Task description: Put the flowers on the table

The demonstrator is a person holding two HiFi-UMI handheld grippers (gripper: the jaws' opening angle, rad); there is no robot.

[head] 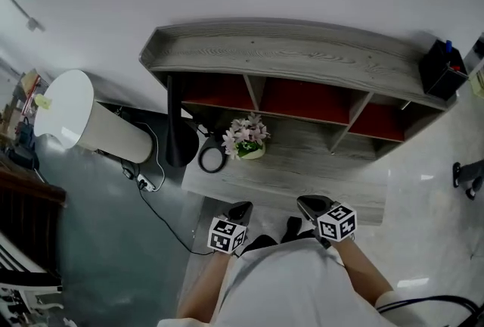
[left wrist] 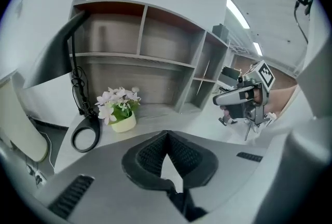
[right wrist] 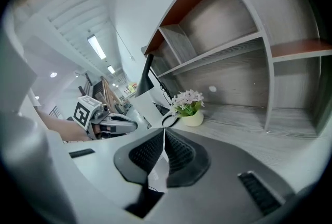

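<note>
A small pale pot of pink-white flowers (head: 246, 138) stands on the grey desk (head: 318, 170), under the shelf unit and left of centre. It also shows in the left gripper view as flowers (left wrist: 120, 107) and in the right gripper view as flowers (right wrist: 190, 105). My left gripper (head: 240, 210) hovers at the desk's near edge, shut and holding nothing (left wrist: 166, 137). My right gripper (head: 310, 204) hangs beside it, shut and holding nothing as well (right wrist: 164, 133). Both sit well short of the pot. Each gripper shows in the other's view: right gripper (left wrist: 241, 96), left gripper (right wrist: 111, 123).
A black desk lamp with a ring base (head: 212, 159) stands just left of the pot. The shelf unit (head: 302, 60) with open cubbies spans the back of the desk. A black box (head: 442, 68) sits on its right end. A white cylinder (head: 76, 117) and a cable (head: 159, 200) are on the floor to the left.
</note>
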